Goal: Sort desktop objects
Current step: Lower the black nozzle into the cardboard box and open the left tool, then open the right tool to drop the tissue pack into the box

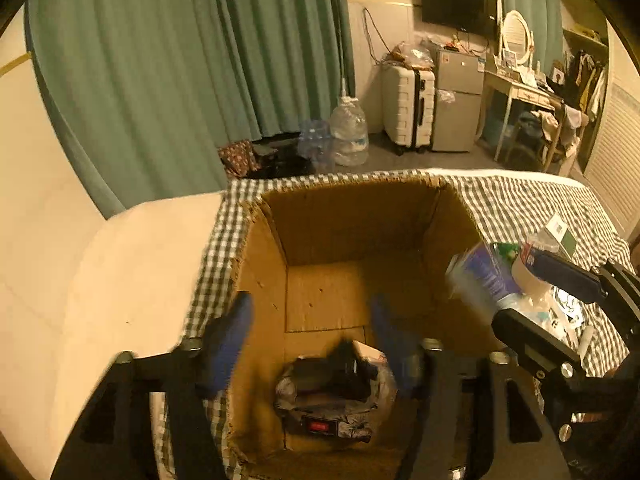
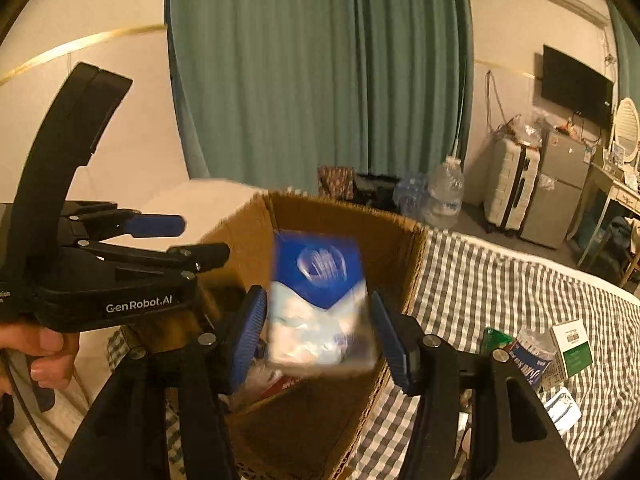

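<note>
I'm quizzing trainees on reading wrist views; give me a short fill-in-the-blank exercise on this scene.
1. The cardboard box stands on a ____ cloth.
2. Between the right gripper fingers is a blurred packet, white and ____.
3. Behind the box hangs a ____ curtain.
4. The switch inside the box is ____.

Missing: checked; blue; green; red

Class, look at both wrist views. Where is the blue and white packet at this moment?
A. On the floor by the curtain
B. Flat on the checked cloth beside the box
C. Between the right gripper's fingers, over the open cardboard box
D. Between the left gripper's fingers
C: the blue and white packet sits between the right gripper fingers, above the open cardboard box.
</note>
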Demonstrator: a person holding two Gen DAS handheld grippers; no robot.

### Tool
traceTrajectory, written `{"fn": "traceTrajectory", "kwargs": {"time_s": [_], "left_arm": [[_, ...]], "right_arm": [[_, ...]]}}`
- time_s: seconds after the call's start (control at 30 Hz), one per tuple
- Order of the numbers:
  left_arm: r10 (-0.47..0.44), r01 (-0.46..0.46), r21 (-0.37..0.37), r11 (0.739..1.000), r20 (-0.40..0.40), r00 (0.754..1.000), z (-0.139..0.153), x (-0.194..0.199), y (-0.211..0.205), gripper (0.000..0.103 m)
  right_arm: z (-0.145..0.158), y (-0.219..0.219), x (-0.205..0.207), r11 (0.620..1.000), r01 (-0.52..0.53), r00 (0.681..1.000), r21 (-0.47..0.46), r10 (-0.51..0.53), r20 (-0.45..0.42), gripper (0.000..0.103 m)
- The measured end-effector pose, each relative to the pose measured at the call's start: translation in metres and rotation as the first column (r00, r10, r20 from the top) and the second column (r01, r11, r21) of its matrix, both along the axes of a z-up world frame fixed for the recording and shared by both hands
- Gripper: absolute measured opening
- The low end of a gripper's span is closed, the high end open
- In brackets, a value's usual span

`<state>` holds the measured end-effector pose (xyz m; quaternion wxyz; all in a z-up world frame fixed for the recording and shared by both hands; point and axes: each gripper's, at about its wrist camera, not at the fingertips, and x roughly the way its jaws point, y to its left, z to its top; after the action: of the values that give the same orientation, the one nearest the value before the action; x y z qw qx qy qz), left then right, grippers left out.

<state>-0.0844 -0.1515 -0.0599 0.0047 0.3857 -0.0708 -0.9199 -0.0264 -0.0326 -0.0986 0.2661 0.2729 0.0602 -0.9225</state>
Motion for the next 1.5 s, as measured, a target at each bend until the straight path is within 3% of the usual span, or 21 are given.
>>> {"fn": "traceTrajectory", "kwargs": {"time_s": [0.3, 0.37, 0.43, 0.57, 0.67, 0.73, 0.9, 1.03, 1.2, 1.3, 1.37, 1.5], "left_arm": [[-0.005, 0.008, 0.02, 1.0, -0.161, 0.987, 0.054, 0.035, 0.01, 0.082], [0.005, 0.003, 0.04, 0.999, -0.192, 0.981, 0.063, 0.041, 0.012, 0.092], [0.01, 0.004, 0.062, 0.998, -0.225, 0.974, 0.073, 0.05, 0.015, 0.094], [-0.021, 0.033, 0.041, 0.999, -0.267, 0.964, 0.089, 0.069, 0.033, 0.103], [-0.039, 0.043, 0.003, 0.999, -0.312, 0.949, 0.103, 0.085, 0.048, 0.103], [-0.036, 0.042, 0.012, 0.999, -0.323, 0.946, 0.112, 0.091, 0.056, 0.103], [-0.042, 0.065, 0.052, 0.996, -0.367, 0.929, 0.124, 0.103, 0.072, 0.103], [-0.046, 0.078, 0.067, 0.995, -0.386, 0.922, 0.124, 0.108, 0.086, 0.103], [-0.039, 0.092, 0.127, 0.988, -0.365, 0.93, 0.111, 0.103, 0.101, 0.103], [-0.008, 0.058, 0.151, 0.987, -0.31, 0.951, 0.098, 0.09, 0.113, 0.103], [0.016, 0.02, 0.122, 0.992, -0.283, 0.959, 0.092, 0.082, 0.122, 0.103], [0.026, -0.032, -0.016, 0.999, -0.284, 0.958, 0.082, 0.072, 0.146, 0.103]], "right_arm": [[0.039, 0.027, 0.016, 0.996, 0.04, 0.996, -0.081, -0.046, -0.074, 0.06], [0.048, 0.033, 0.023, 0.996, 0.05, 0.995, -0.071, -0.055, -0.081, 0.06], [0.058, 0.044, 0.034, 0.996, 0.06, 0.992, -0.064, -0.067, -0.109, 0.06], [0.083, 0.073, 0.045, 0.99, 0.105, 0.987, -0.095, -0.115, -0.111, 0.064], [0.105, 0.097, 0.054, 0.985, 0.125, 0.982, -0.115, -0.14, -0.129, 0.068], [0.122, 0.116, 0.062, 0.982, 0.143, 0.973, -0.12, -0.162, -0.164, 0.074], [0.148, 0.161, 0.077, 0.972, 0.179, 0.962, -0.153, -0.206, -0.178, 0.074], [0.158, 0.189, 0.084, 0.965, 0.209, 0.955, -0.161, -0.236, -0.179, 0.074], [0.164, 0.215, 0.081, 0.96, 0.235, 0.945, -0.149, -0.262, -0.195, 0.075], [0.161, 0.232, 0.08, 0.953, 0.25, 0.942, -0.172, -0.28, -0.187, 0.075], [0.158, 0.242, 0.078, 0.95, 0.255, 0.94, -0.18, -0.287, -0.183, 0.075], [0.146, 0.266, 0.073, 0.946, 0.27, 0.938, -0.181, -0.301, -0.173, 0.076]]}}
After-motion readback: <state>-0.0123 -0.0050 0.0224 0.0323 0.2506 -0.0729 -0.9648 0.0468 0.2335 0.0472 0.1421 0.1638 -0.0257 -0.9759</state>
